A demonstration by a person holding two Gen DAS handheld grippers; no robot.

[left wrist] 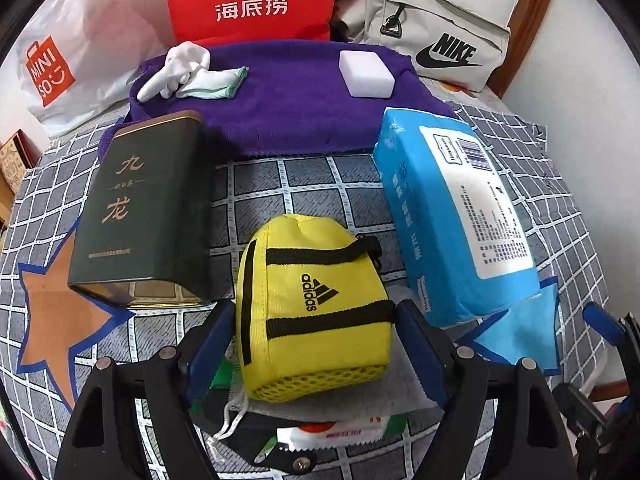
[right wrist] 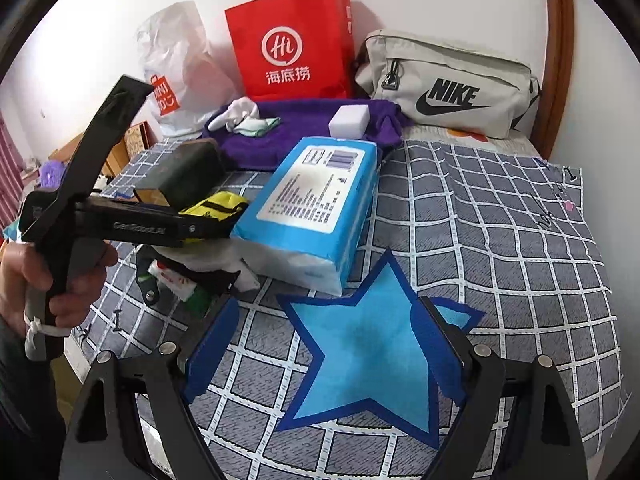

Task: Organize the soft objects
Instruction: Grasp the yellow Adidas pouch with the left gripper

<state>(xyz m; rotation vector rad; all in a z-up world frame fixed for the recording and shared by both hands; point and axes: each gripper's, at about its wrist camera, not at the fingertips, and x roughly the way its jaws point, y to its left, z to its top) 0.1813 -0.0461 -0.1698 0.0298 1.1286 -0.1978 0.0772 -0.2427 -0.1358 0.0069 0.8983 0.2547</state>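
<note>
My left gripper (left wrist: 316,324) is shut on a small yellow Adidas pouch (left wrist: 316,300), its blue pads pressing both sides; the pouch rests on a grey drawstring bag (left wrist: 400,396). The pouch also shows in the right wrist view (right wrist: 218,204). A blue tissue pack (left wrist: 456,216) lies right of it. A purple towel (left wrist: 280,112) at the back carries a white glove (left wrist: 180,68), a folded white cloth (left wrist: 212,84) and a white sponge block (left wrist: 366,74). My right gripper (right wrist: 324,344) is open and empty over a blue star (right wrist: 368,360).
A dark green tin (left wrist: 148,208) lies left of the pouch. An orange star (left wrist: 60,312) marks the checked cloth (right wrist: 500,240). A red paper bag (left wrist: 252,0), a Miniso plastic bag (left wrist: 60,64) and a grey Nike bag (left wrist: 440,40) stand at the back wall.
</note>
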